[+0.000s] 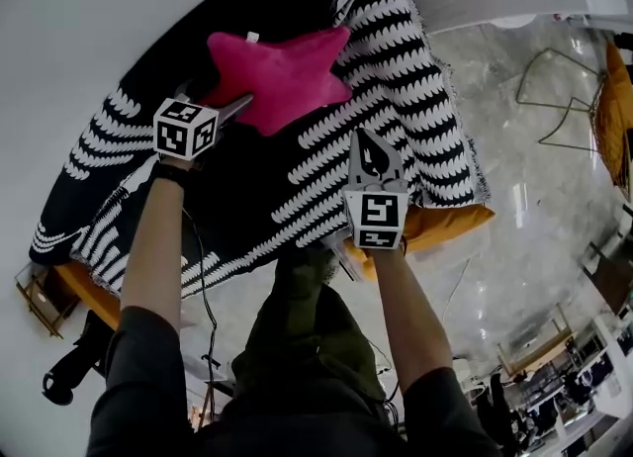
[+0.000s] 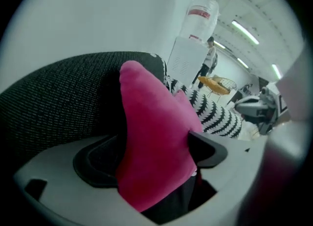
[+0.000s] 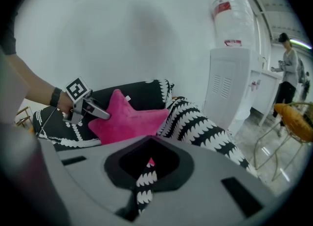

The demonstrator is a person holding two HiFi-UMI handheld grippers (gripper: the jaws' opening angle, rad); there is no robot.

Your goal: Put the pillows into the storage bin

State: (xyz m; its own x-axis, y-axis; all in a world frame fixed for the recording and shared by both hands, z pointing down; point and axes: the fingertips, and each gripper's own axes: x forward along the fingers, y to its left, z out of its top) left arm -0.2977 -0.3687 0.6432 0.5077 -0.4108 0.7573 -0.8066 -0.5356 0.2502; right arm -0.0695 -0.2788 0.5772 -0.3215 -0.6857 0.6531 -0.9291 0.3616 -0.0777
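A pink star pillow [image 1: 284,71] lies on a black-and-white patterned blanket [image 1: 415,99] spread over a sofa. My left gripper [image 1: 237,104] reaches the pillow's lower left arm. In the left gripper view that arm of the pillow [image 2: 151,122] fills the gap of the left gripper [image 2: 151,146], whose jaws stand wide apart, one on each side, and do not squeeze it. My right gripper [image 1: 368,143] hovers over the blanket to the right of the pillow [image 3: 127,120]. In the right gripper view the right gripper [image 3: 149,142] is shut and holds nothing. No storage bin is in view.
An orange sofa cushion [image 1: 445,220] sticks out under the blanket's front edge. A white water dispenser [image 3: 230,78] stands right of the sofa, with a person [image 3: 288,73] beyond it. A wire chair with an orange seat [image 1: 579,99] stands on the marble floor.
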